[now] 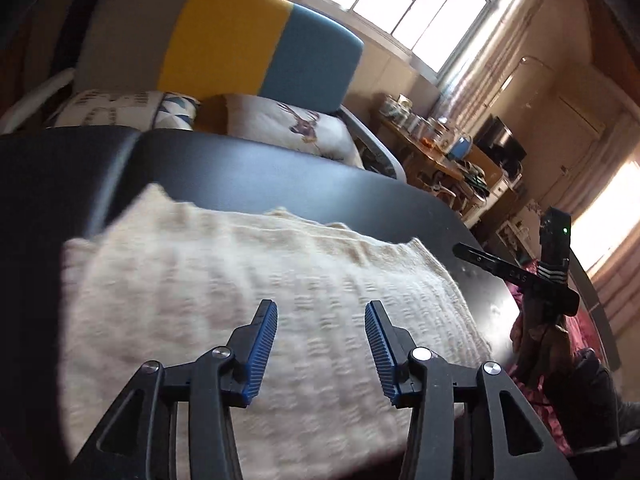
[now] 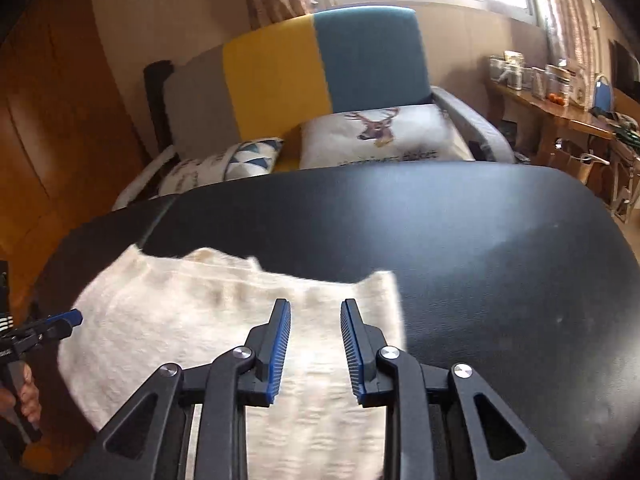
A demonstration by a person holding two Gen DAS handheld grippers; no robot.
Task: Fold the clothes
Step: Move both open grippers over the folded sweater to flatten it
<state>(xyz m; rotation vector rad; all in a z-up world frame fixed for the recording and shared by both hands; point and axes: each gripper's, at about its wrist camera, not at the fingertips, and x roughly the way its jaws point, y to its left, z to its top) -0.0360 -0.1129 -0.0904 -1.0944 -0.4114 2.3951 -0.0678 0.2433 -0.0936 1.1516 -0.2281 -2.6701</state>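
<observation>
Black table (image 1: 280, 172) bears a cream garment (image 1: 240, 280); left claw (image 1: 322, 306) and right claw (image 2: 316, 304) gape empty above it.

Quick count of what was there: one cream knit garment (image 1: 256, 300) lay on the one black surface (image 1: 280, 176), right under and ahead of the tongs. Two sets of tongs in all, the left tongs (image 1: 322, 312) and the right tongs (image 2: 315, 308), each with two fingers set apart, so four blue-padded fingers total. Beyond the tongs sat one sofa (image 2: 320, 64) with three colour panels on its back: one grey, one yellow, one blue. Two cushions on it, one deer cushion (image 2: 380, 132) and one triangle-pattern cushion (image 2: 240, 158). One hand (image 2: 28, 396) showed off to the left of the right tongs. Jars on the far side table were too blurry to count.
</observation>
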